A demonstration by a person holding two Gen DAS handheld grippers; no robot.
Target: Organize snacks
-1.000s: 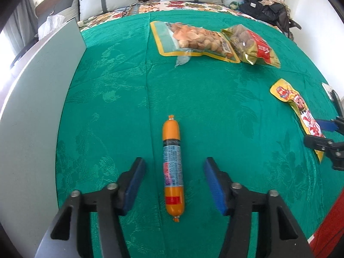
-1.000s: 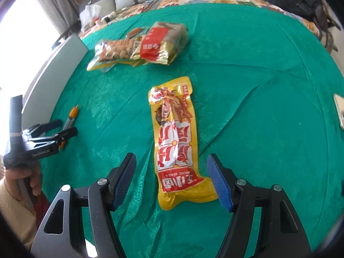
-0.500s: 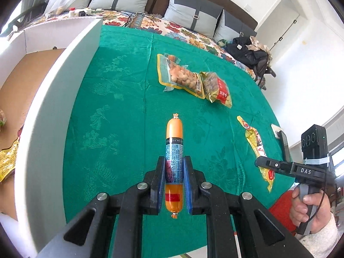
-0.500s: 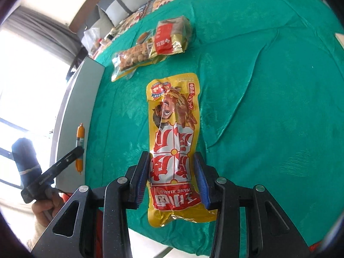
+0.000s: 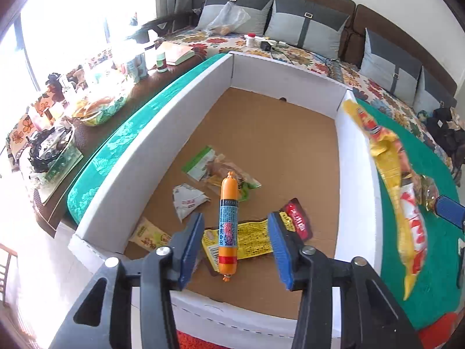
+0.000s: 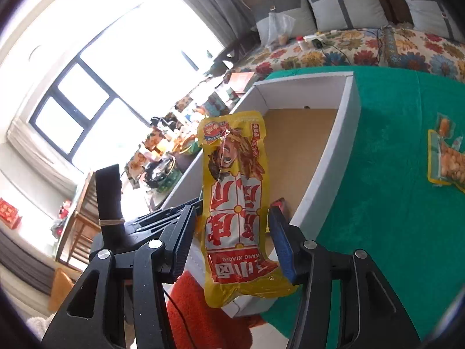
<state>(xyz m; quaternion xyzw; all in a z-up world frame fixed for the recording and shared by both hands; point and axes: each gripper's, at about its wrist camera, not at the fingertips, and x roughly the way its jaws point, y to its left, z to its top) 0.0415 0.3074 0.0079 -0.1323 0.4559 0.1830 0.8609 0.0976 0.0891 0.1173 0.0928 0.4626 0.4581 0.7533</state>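
A second ago both snacks lay flat on the green cloth [image 5: 430,296]. Now both grippers are up over the white box [image 5: 151,145]. The left gripper [image 5: 234,245] is letting go; its jaws are opening, and the orange sausage [image 5: 228,226] sits loose between them, above the snacks inside. The right gripper [image 6: 229,232] is opening too, with the yellow snack bag [image 6: 235,203] loose between its pads at the box's edge.

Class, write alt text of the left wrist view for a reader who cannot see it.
An orange sausage stick sits between the left gripper's opening jaws, untouched by either pad, above a white cardboard box holding several snack packets. A yellow snack pouch hangs at right.
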